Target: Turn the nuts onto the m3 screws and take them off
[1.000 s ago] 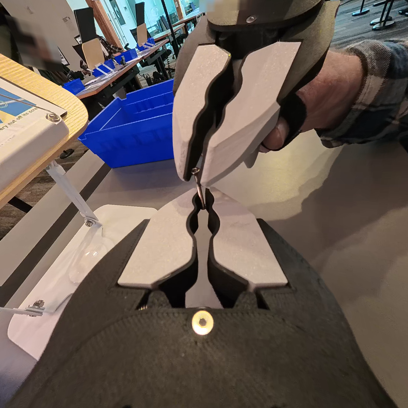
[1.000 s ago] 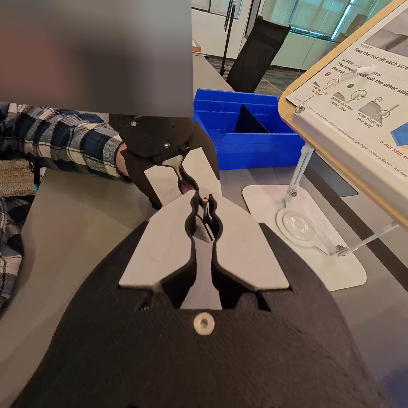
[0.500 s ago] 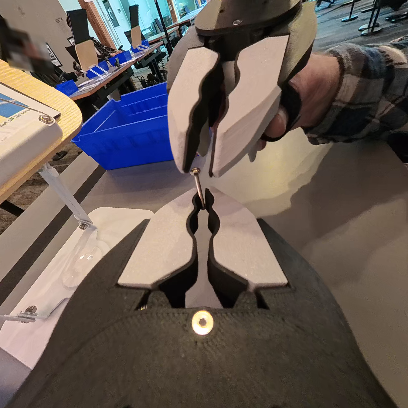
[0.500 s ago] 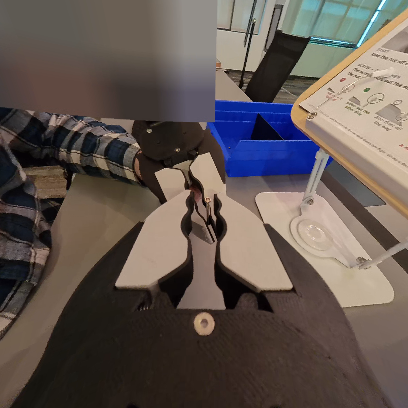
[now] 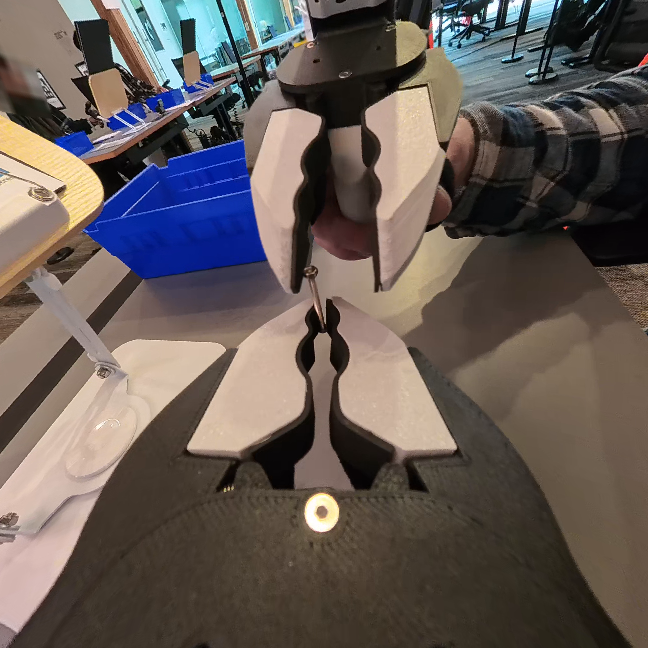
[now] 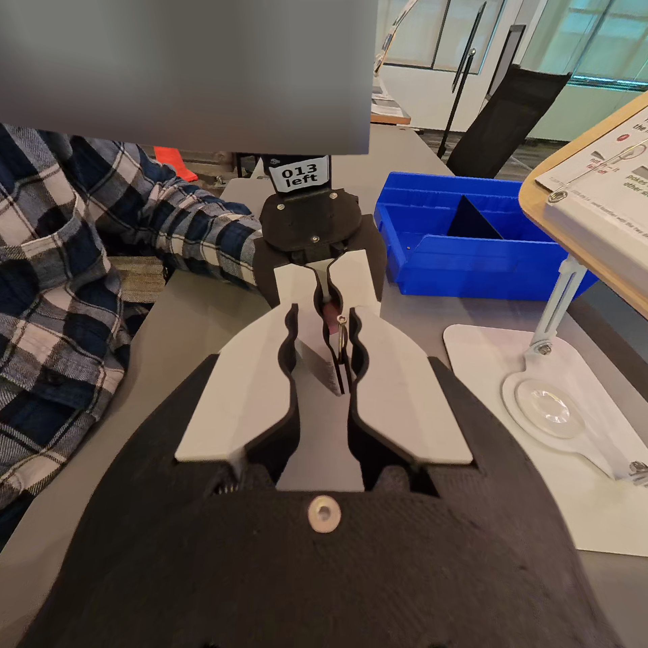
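My left gripper (image 5: pixel 324 308) is shut on the tip end of a thin metal screw (image 5: pixel 315 298), which sticks forward and up from its pads. My right gripper (image 5: pixel 335 288) faces it from above, jaws open, with the screw head resting against one finger (image 5: pixel 280 224) and the other finger well clear. In the right wrist view my right gripper (image 6: pixel 323 310) is open around the screw (image 6: pixel 343 336), which lies close to its right finger (image 6: pixel 385 378). The left gripper (image 6: pixel 339 382) reaches in from the far side with both fingers pressed on the screw. Both are held above the grey table (image 5: pixel 526 368).
A blue bin (image 5: pixel 182 210) (image 6: pixel 473 259) stands at the back of the table. A wooden board with a printed sheet (image 6: pixel 596 196) leans on a white stand with a white base plate (image 6: pixel 491 350) and a clear disc (image 6: pixel 543 410). A person's plaid sleeves (image 6: pixel 87 280) lie on the left. The grippers' ends are close to 4 cm from one another.
My right gripper's jaws have opened from around the screw head and let it go. My left gripper has stayed shut on the screw.
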